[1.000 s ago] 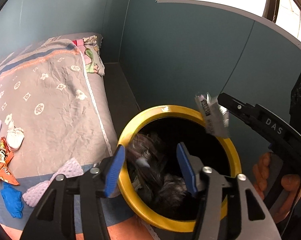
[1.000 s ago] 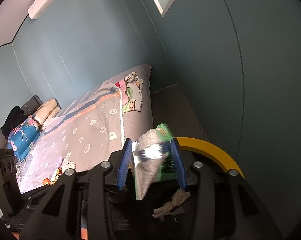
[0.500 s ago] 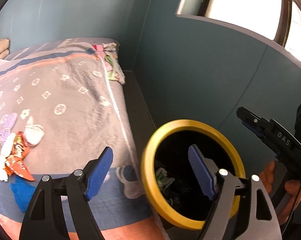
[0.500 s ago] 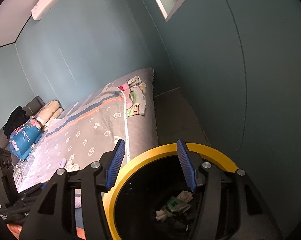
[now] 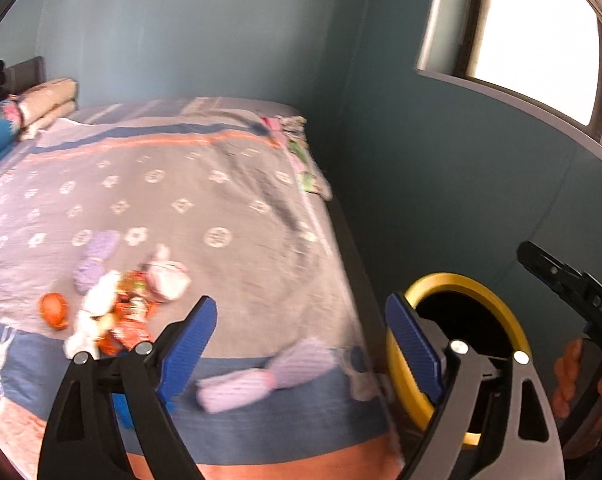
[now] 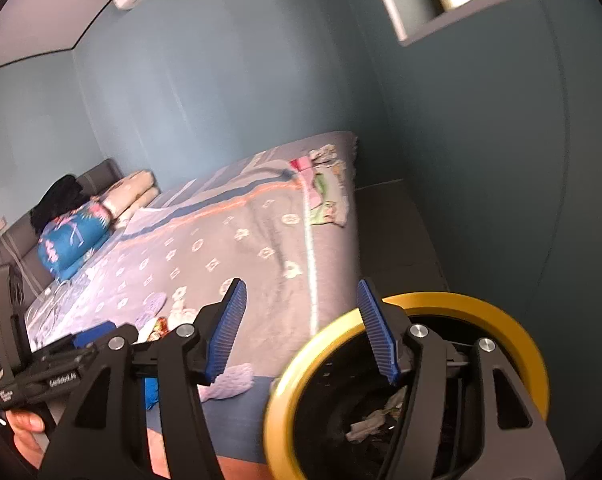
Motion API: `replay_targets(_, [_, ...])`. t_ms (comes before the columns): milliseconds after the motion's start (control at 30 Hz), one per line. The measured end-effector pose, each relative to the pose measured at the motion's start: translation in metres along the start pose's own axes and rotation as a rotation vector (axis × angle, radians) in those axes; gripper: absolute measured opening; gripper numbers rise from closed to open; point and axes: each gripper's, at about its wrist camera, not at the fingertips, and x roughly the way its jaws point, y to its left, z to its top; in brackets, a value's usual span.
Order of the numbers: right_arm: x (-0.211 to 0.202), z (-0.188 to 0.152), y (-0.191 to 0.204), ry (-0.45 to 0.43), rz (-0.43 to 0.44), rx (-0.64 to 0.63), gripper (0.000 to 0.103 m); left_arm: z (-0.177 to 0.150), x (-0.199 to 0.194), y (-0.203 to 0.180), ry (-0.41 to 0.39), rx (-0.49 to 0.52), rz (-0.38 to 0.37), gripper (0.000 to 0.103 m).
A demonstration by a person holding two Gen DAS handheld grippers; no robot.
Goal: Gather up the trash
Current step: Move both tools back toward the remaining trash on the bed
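A black bin with a yellow rim [image 5: 513, 332] stands beside the bed's right edge; it also shows in the right wrist view [image 6: 517, 340], with crumpled wrappers [image 6: 377, 420] inside. My left gripper [image 5: 301, 344] is open and empty above the bed's near edge. My right gripper [image 6: 301, 332] is open and empty, over the bin's left rim. A heap of trash lies on the bed [image 5: 113, 316]: orange wrappers, white crumpled paper and an orange ball [image 5: 55, 310]. Purple socks [image 5: 261, 376] lie near the bed's foot.
The bed carries a grey patterned blanket [image 5: 181, 200], with pillows [image 6: 77, 236] at its head. A blue wall [image 5: 441, 180] runs close along the right, with a window [image 5: 541, 40] above. A narrow floor strip [image 6: 393, 228] separates bed and wall.
My right gripper opened and dropped its silver-green wrapper into the bin. Both grippers swung left, away from the bin and toward the bed. My left gripper opened wider.
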Motion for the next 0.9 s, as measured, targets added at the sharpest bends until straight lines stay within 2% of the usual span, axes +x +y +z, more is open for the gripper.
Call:
replay_targets(600, [0.042, -0.01, 0.121, 0.065, 0.162, -0.141, 0.057, 0.004, -0.024, 0.129, -0.043, -0.162, 0.204, 0.084])
replay_targets(900, [0.087, -0.024, 0.176, 0.139, 0.222, -0.194, 0.057, -0.003, -0.019, 0.196, -0.022, -0.252, 0.282, 0.084])
